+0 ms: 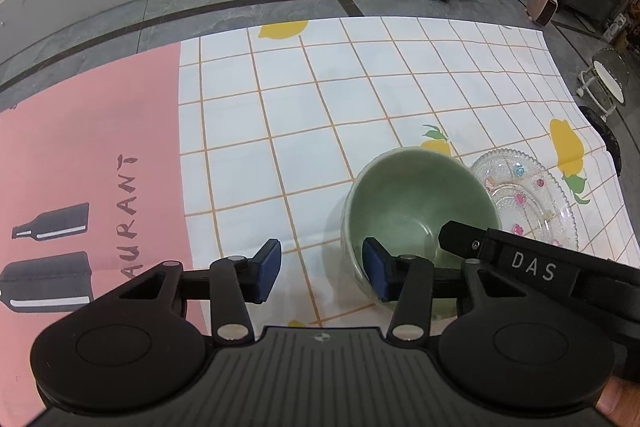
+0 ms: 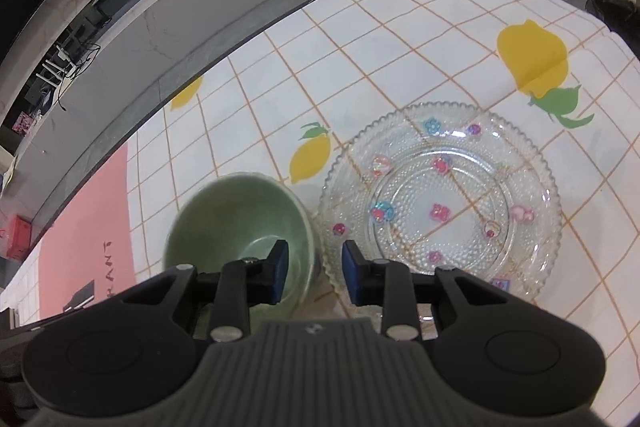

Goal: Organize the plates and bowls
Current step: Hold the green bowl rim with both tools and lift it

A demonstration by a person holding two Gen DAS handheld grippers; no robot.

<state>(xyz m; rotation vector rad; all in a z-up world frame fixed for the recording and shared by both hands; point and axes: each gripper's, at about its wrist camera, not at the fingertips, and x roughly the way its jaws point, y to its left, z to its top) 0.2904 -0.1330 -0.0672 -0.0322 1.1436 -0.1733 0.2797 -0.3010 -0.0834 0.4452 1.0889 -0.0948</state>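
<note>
Bench (image 1: 360, 87): checked lemon-print cloth (image 1: 320, 115), pink poster (image 1: 80, 155). Before my claws: green bowl (image 2: 240, 219), glass plate (image 2: 440, 199) just beside it.

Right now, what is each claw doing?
Left gripper: open, straddling the green bowl wall.
Right gripper: open, straddling the bowl's other wall.

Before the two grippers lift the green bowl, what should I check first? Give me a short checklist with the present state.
1. Left gripper straddles the green bowl wall: ok.
2. Left pads pressing the wall: not ok, a gap shows.
3. Right gripper straddles the opposite wall: ok.
4. Right pads pressing: cannot tell.
5. Glass plate clear of the bowl: cannot tell, the rims look very close.
6. Bowl empty: ok.
</note>
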